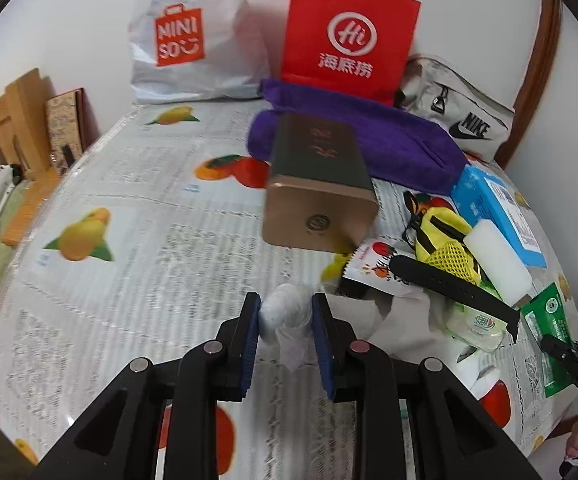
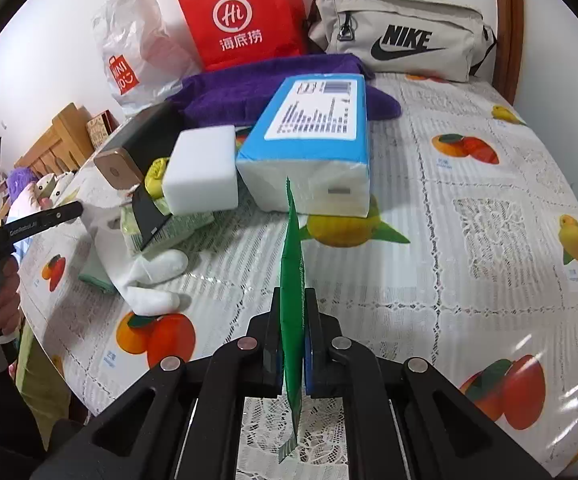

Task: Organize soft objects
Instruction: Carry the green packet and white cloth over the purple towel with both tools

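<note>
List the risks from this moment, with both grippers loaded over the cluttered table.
1. The left gripper pinches only a small bunch of the white soft item; its loose tail hangs below and could slip free or drag.
2. The right gripper clamps the thin green packet on edge; it may crease or slide out.
3. The white sponge block sits on a crowded pile beside the tissue pack; a sweep nearby could topple it.

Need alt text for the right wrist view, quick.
The right gripper is shut on a thin green packet held edge-on above the fruit-print tablecloth. Behind it lie a blue tissue pack, a white sponge block and a purple towel.
</note>
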The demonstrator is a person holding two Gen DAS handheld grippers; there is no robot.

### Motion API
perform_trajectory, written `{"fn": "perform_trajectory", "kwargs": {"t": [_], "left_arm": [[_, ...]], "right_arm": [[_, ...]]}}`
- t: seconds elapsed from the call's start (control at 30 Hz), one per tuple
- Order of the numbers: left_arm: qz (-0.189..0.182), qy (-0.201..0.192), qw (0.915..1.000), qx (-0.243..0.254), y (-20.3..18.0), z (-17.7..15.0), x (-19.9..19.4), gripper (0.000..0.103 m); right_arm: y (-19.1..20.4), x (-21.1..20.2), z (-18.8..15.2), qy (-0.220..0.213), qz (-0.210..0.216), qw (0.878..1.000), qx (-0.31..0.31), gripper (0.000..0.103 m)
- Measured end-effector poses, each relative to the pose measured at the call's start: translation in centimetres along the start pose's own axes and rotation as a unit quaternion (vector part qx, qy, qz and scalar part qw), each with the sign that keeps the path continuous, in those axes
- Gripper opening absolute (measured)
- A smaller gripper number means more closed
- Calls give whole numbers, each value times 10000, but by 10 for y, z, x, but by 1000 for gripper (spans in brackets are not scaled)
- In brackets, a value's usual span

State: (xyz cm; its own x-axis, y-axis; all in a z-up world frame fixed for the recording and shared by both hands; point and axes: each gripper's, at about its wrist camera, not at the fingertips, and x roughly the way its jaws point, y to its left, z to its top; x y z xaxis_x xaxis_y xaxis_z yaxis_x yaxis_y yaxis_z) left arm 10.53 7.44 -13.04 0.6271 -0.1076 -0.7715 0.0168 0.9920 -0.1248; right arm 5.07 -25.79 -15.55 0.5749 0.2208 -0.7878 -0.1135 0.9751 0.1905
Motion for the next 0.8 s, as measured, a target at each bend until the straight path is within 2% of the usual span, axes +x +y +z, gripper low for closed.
{"fn": "perform_trajectory", "kwargs": {"t": [0.27,0.5,0.8], "left_arm": [[50,-258,9996,-123,9,11,-30,25],[-11,-274,9995,-159,6,23,-35,25],[-69,-361,9992,-176,-1,47,-42,25]], "right_arm": [[5,-26,10,-275,-74,9996,-45,7],[7,-51,22,-530,-138,9985,-64,7],[11,-61,54,-729,-142,9971,-142,7]]}}
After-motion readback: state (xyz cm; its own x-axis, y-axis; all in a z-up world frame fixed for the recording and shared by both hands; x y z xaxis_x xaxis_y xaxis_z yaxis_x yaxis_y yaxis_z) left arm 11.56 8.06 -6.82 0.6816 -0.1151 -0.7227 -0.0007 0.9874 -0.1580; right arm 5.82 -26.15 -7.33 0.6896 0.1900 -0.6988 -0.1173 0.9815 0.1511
